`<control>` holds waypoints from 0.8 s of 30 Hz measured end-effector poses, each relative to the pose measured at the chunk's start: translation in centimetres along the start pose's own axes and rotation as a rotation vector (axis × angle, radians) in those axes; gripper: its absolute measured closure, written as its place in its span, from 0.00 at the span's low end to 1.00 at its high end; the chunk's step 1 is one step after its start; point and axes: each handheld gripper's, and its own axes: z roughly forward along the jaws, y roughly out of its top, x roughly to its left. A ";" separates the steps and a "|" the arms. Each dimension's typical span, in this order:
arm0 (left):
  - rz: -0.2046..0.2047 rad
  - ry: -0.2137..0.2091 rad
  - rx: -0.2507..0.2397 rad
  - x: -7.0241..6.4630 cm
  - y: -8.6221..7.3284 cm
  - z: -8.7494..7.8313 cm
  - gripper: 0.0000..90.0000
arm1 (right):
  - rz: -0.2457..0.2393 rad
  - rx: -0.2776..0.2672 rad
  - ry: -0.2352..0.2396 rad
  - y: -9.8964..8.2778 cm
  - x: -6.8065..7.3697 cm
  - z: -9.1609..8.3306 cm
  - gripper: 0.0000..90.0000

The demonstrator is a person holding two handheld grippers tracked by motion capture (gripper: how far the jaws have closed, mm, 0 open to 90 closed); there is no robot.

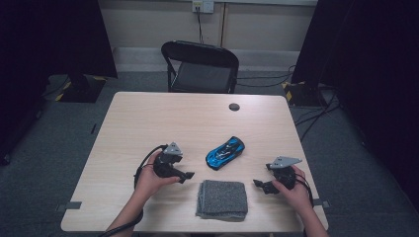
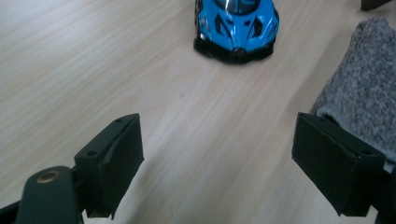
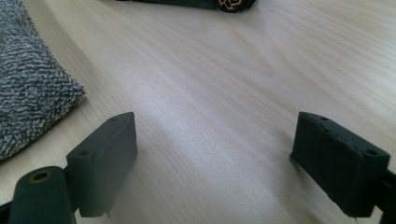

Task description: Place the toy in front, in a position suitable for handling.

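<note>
Your left gripper (image 1: 187, 176) and right gripper (image 1: 260, 184) are both black, each topped by a grey three-cornered plate. A black cable loops back from behind each one. Up close, their jaws are blocky black pads with small screw holes.

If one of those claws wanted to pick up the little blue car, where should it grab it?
Probably across the blue car's narrow body, one pad on each door side, coming down from above. It sits flat on its wheels, angled on the table; the open left gripper is already facing its nose.
</note>
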 end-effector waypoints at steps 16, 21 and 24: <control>0.003 0.012 -0.008 -0.6 4.8 3.3 0.18 | 0.000 0.000 0.000 0.0 0.0 0.0 0.15; 0.030 0.037 0.005 -1.0 6.1 4.4 0.18 | -0.003 -0.002 0.002 0.0 -0.1 0.0 0.15; 0.022 0.041 0.005 -1.0 6.7 5.1 0.18 | -0.003 -0.001 0.002 0.0 -0.1 0.0 0.15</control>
